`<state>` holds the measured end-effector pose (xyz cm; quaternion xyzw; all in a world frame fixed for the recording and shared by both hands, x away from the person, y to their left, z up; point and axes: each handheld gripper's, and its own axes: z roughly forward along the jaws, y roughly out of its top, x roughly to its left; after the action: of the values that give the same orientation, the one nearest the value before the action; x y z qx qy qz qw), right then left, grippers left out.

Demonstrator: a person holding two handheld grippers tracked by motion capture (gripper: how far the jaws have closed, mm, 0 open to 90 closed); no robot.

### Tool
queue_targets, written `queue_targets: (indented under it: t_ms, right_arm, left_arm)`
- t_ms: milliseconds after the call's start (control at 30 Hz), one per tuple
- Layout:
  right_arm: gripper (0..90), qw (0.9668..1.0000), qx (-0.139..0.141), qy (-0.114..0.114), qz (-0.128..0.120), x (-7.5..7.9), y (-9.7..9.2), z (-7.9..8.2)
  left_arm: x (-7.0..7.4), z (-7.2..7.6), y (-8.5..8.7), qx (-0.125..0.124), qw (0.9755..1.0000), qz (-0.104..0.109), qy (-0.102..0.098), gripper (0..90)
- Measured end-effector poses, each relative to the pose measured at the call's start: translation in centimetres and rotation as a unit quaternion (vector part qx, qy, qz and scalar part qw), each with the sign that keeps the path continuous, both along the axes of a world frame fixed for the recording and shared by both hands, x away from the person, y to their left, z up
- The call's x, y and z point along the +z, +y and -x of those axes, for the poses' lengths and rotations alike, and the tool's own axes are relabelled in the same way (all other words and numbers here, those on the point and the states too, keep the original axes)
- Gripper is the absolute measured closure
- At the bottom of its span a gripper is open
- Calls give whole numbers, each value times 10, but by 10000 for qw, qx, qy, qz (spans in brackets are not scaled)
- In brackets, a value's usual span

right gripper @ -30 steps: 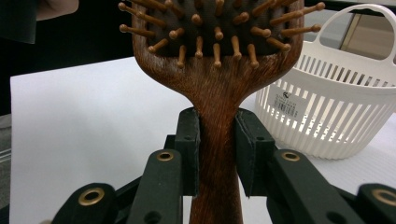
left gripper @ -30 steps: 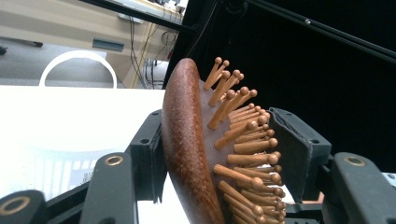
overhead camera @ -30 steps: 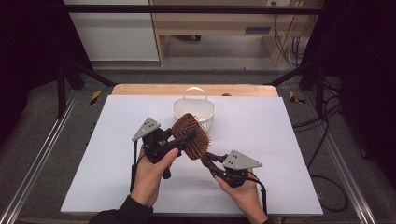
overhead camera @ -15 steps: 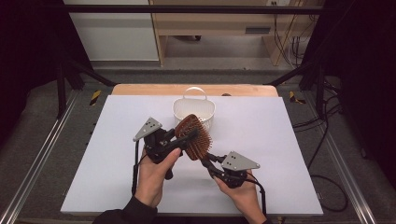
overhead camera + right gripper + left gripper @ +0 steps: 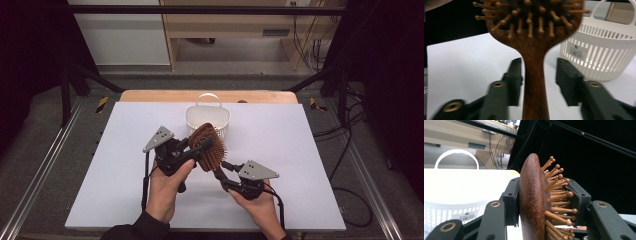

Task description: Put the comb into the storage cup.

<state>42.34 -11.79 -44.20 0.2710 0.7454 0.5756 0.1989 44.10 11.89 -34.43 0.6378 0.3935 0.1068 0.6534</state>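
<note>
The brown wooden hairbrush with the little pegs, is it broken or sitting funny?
Nothing looks broken. The brown wooden hairbrush is off the white table, its head clamped edge-up in the left hand-held gripper. The right hand-held gripper has its jaws open around the handle. The white plastic basket stands upright behind.

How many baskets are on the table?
1. A white basket with a handle stands at the far middle of the white table, just behind the wooden hairbrush held above it. No other is visible.
</note>
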Motion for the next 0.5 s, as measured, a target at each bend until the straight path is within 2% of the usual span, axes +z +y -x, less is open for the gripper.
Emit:
queue_targets:
  t_ms: [67,100,133,167,200,400,500]
  right_arm:
    - [492,10000,-53,6,-80,0,-3,0]
    - [492,10000,-53,6,-80,0,-3,0]
    - [402,9998,-97,38,-148,-1,-7,0]
    - [402,9998,-97,38,-148,-1,-7,0]
    - [320,9997,-89,95,-200,-2,-10,-1]
    - [196,9989,-272,-50,-384,-4,-24,-8]
    - [157,9988,-359,-97,-328,-5,-31,-10]
  left_arm:
    - [2,-1,1,46,10000,-25,-60,515]
    - [2,-1,1,46,10000,-25,-60,515]
    - [5,0,3,137,9998,-64,-162,515]
    - [5,0,3,137,9998,-64,-162,515]
    - [8,1,5,183,9996,-21,-203,515]
    - [17,3,12,346,9989,54,-318,515]
    - [22,2,14,397,9987,134,-280,515]
